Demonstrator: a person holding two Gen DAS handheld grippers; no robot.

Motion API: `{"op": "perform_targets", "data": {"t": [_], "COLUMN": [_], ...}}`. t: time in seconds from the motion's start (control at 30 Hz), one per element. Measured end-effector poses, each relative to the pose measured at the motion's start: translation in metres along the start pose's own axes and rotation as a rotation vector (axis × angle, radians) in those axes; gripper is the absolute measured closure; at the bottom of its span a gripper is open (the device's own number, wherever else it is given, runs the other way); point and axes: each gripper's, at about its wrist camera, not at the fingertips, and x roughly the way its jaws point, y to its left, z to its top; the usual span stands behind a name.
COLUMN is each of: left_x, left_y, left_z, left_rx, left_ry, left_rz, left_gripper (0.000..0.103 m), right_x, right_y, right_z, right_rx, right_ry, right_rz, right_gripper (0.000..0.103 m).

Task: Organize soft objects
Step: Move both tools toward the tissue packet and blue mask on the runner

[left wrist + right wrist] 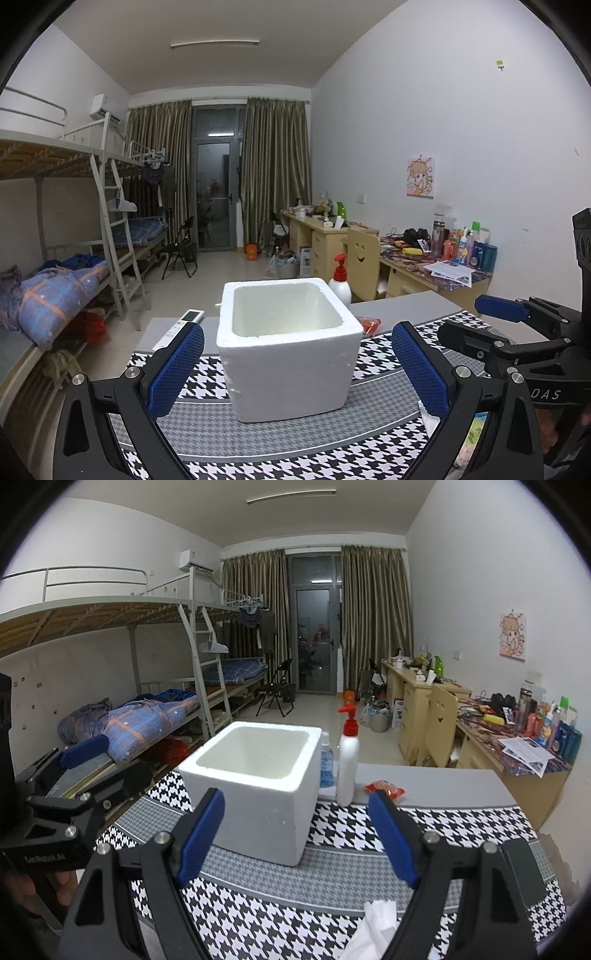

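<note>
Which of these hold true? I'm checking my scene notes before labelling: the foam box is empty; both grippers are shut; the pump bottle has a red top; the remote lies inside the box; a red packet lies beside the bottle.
1. The white foam box looks empty: true.
2. Both grippers are shut: false. The left gripper and the right gripper stand open, holding nothing.
3. The pump bottle has a red top: true.
4. The remote lies inside the box: false. It lies on the table left of the box.
5. A red packet lies beside the bottle: true.
</note>
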Motion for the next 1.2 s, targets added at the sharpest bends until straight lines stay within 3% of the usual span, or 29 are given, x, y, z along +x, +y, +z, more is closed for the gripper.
{"op": "perform_targets", "data": {"t": [0.2, 0.63, 1.2], "left_x": [-0.005, -0.011, 0.008], "left_y": [-0.006, -0.030, -0.065], "left_z": [-0.007, -0.028, -0.049], "left_rx": [0.008, 0.012, 0.043], "left_ry": [-0.016, -0.029, 0.038], "left_rz": [-0.008, -0.109, -0.239], "left_gripper": [0.001, 0.001, 0.001], "right_x": [-0.009, -0.026, -0.039], "right_y": [-0.009, -0.026, -0.059], "right_z": [-0.011, -0.040, -0.070], "right_rx": [0.020, 0.044, 0.111], "right_ry": [-0.007, -0.009, 0.032], "right_rz": [-0.032, -0.109, -0.206], "right_gripper": [0.019, 0.019, 0.019]}}
